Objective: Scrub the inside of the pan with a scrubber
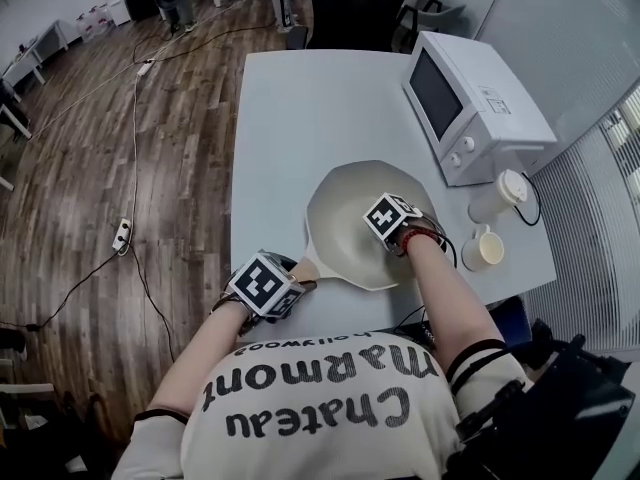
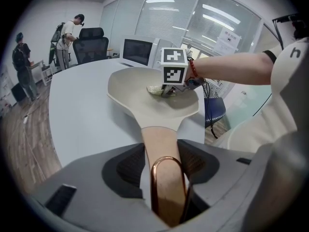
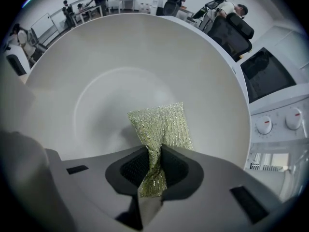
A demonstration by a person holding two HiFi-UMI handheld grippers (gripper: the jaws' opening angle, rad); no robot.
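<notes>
1. Pan (image 1: 340, 223): I am keeping it on the near part of the white table (image 1: 290, 108), with its handle (image 2: 161, 144) pointing near-left toward me.
2. Left gripper (image 2: 164, 175): I am clamping its pads against both sides of the wooden handle, probably so the pan does not slide or turn under the rubbing.
3. Right gripper (image 3: 155, 168): I am pinching the glittery green scrubber (image 3: 161, 124) between nearly closed jaws. Its free half is reaching ahead over the pan's inner slope, ready for rubbing.
4. Unclear: the scrubber may be pressing on the surface or hanging just above it. The left gripper's body is cutting off the handle's near end below its copper loop (image 2: 166, 158).
</notes>
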